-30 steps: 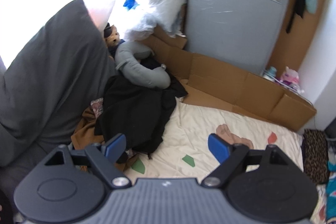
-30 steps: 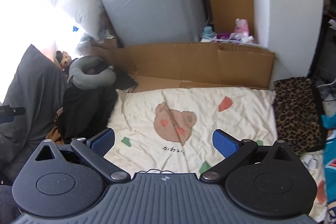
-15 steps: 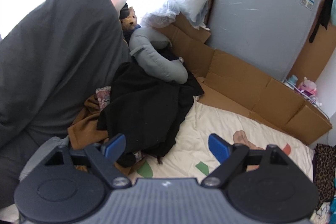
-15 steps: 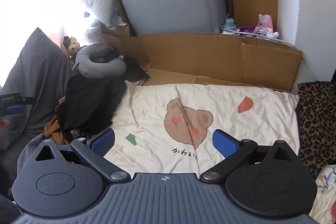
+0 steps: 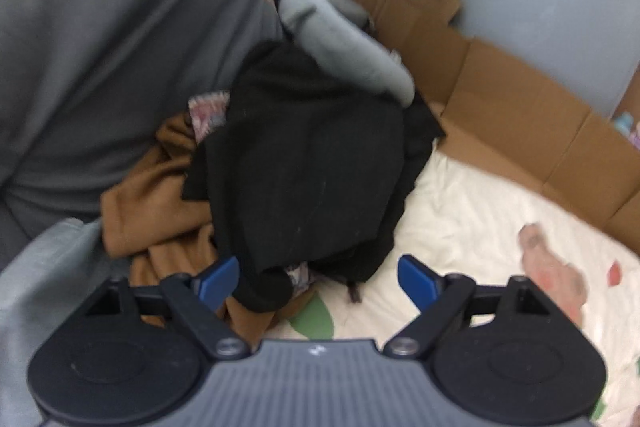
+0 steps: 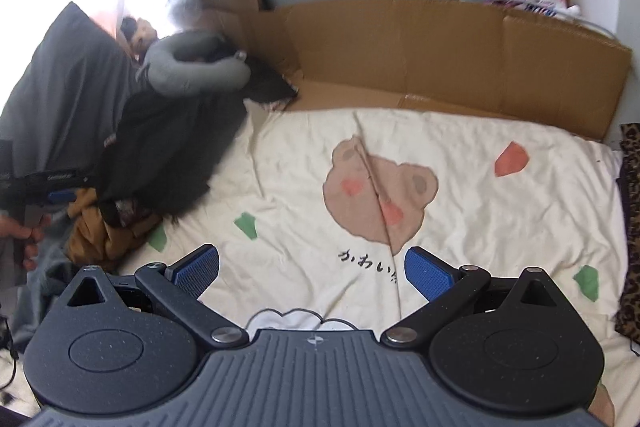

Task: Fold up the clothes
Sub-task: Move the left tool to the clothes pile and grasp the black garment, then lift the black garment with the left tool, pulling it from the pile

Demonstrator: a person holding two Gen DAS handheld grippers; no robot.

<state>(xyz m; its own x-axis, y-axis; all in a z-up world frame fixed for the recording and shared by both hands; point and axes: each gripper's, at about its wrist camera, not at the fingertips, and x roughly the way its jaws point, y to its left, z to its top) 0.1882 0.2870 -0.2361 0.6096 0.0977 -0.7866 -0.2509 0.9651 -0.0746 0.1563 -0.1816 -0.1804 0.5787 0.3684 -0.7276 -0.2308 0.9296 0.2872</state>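
Lining cream bedsheet (image 6: 460, 227): cardboard (image 6: 400, 51) w/ clothes pile (image 5: 304, 179)

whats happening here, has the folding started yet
Not yet. A person holds a gripper in each hand over a bed. The left gripper is open, right at the near edge of a heap of clothes: a black garment lying over a brown garment. The right gripper is open and empty above the cream bear-print sheet, which looks like the spot for folding. Nothing is gripped so far.
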